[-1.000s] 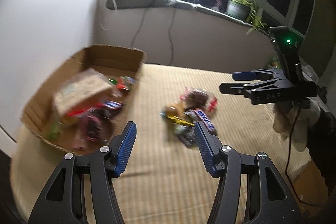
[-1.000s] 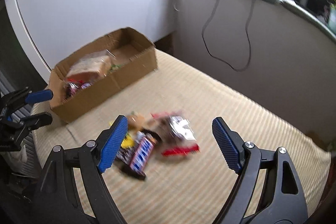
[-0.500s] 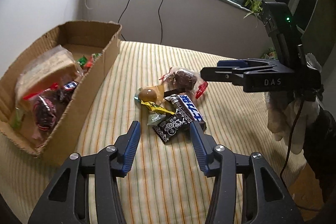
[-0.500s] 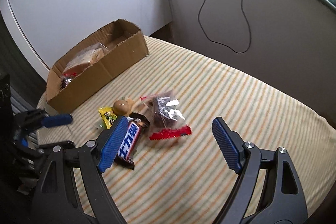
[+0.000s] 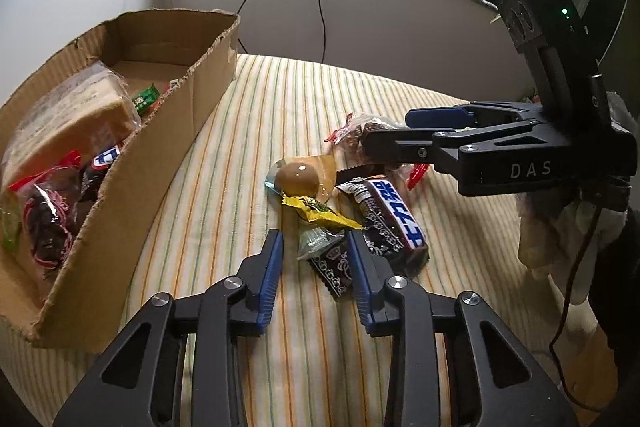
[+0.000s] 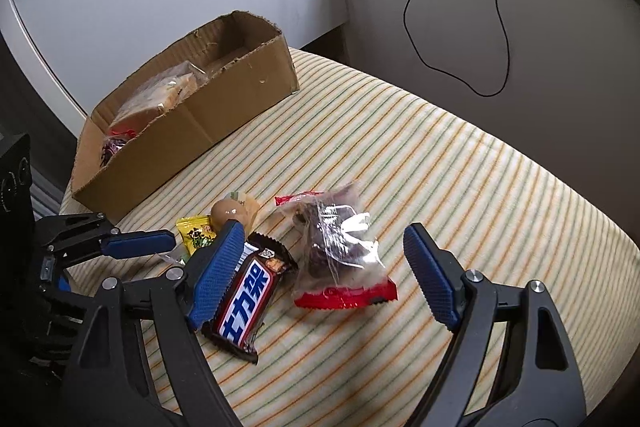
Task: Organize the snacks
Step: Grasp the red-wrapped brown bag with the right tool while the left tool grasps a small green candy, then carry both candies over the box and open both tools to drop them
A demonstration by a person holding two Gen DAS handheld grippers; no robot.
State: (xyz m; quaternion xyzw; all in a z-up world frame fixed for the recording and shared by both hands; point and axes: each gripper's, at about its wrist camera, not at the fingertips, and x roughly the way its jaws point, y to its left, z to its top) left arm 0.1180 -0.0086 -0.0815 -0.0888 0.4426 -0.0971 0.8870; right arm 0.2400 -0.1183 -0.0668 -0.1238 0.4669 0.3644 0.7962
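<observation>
**Both grippers over snack pile**

Left gripper (image 5: pixel 316 247) jaws were closing around a small dark wrapper (image 5: pixel 330 265), not yet pressing. Right gripper (image 6: pixel 324 259) stood wide, empty, over the clear bag (image 6: pixel 340 251). Far left: cardboard box (image 6: pixel 192 123), partly filled.

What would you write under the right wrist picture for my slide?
Right gripper, jaws wide open, hovers over a clear bag with a red edge beside the brown candy bar.
</observation>
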